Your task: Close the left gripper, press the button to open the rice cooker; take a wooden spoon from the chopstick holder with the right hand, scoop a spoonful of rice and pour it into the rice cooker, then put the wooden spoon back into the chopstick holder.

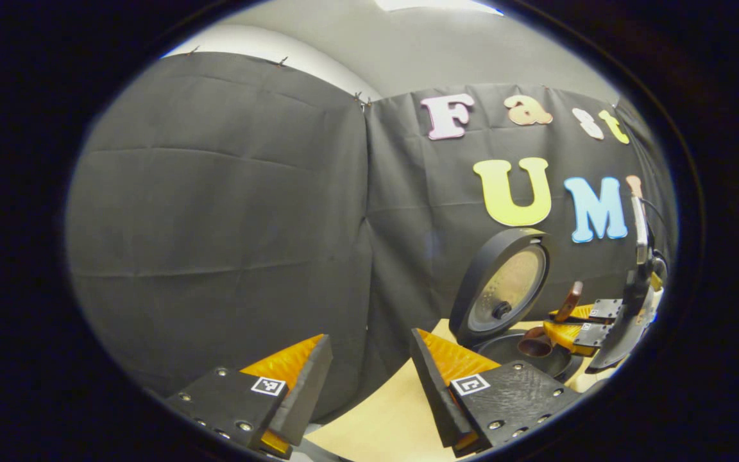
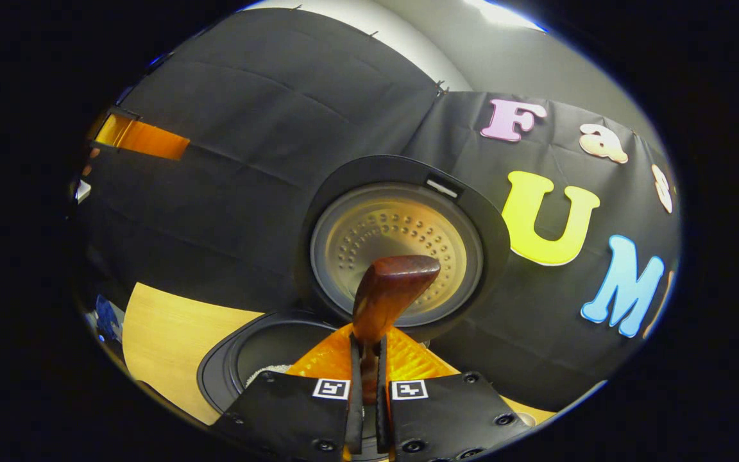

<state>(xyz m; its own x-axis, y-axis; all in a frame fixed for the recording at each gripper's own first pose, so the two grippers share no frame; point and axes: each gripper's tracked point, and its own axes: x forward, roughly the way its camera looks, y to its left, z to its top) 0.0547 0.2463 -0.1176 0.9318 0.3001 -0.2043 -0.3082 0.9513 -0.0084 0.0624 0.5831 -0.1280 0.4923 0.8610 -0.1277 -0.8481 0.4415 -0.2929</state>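
In the left gripper view, the left hand-held gripper (image 1: pixel 369 378) is hanging in the air with its two fingers wide apart, and nothing is sitting between them. Past it, the rice cooker (image 1: pixel 523 356) is standing on the light wooden tabletop (image 1: pixel 382 417) with its lid (image 1: pixel 501 289) tipped up (the round shiny inside is facing us). The right hand-held gripper (image 1: pixel 559 327) is reaching over the open pot, and the wooden spoon (image 1: pixel 539 340) is sticking out of it, its bowl hanging low over the pot.

In the right gripper view, the right hand-held gripper (image 2: pixel 364 385) is squeezing the spoon's handle (image 2: pixel 385 295) tight between both fingers. The handle is pointing up in front of the open lid (image 2: pixel 401 237). The pot (image 2: pixel 260 353) is sitting just below the fingers, with a bit of white rice (image 2: pixel 265 372) showing inside it. The tabletop (image 2: pixel 164 333) is showing at the left.
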